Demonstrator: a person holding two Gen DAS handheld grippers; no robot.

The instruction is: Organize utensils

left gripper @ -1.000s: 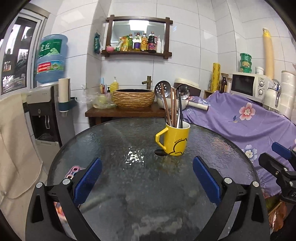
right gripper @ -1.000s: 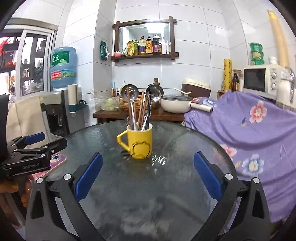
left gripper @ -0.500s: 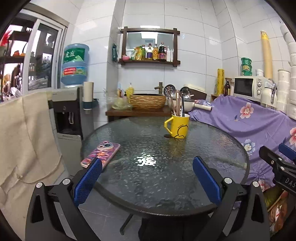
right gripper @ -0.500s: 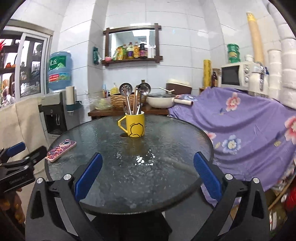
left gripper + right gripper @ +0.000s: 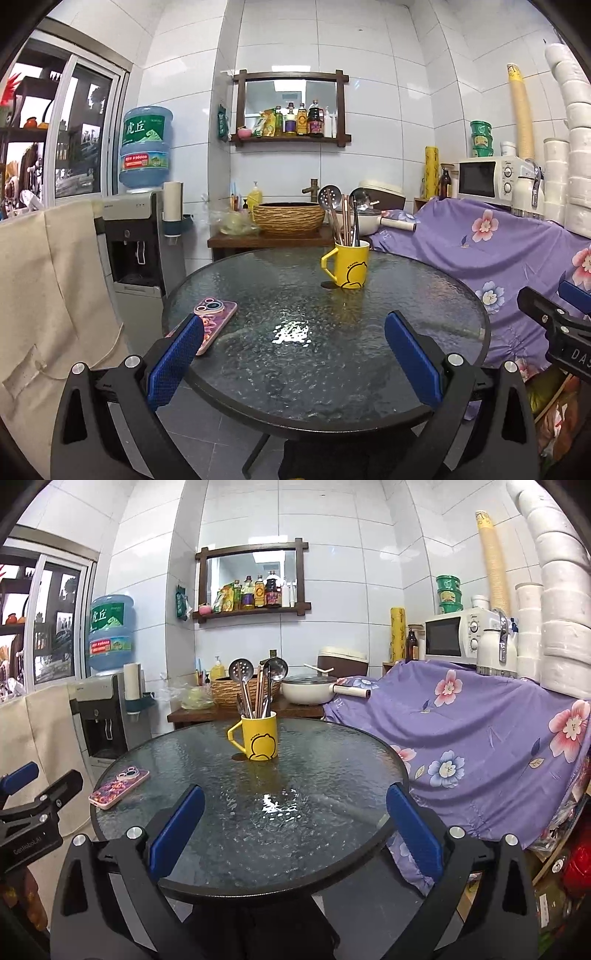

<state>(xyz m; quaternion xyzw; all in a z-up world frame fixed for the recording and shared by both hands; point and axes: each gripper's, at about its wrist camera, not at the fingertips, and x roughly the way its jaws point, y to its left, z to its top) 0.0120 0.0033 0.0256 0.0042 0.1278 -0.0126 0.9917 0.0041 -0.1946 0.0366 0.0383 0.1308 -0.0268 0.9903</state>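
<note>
Both grippers, left (image 5: pixel 293 345) and right (image 5: pixel 293 821), hang spread wide and empty at the near side of the mug (image 5: pixel 349 265). The utensils (image 5: pixel 258 686) stand upright inside that mug, apparently all sorted. Best now: keep clear, don't knock it.

A round, dark, textured-glass bench (image 5: pixel 369 354) carries a phone in a pink patterned case (image 5: pixel 210 325) near its left edge. Beyond it, a woven wicker basket (image 5: pixel 289 218) sits on a brown wooden side table (image 5: pixel 266 242). At far left stands a water dispenser (image 5: pixel 138 240) topped by a blue water bottle (image 5: pixel 146 147). To the right, a purple floral cloth (image 5: pixel 480 716) lies draped below a white microwave (image 5: pixel 458 637).
</note>
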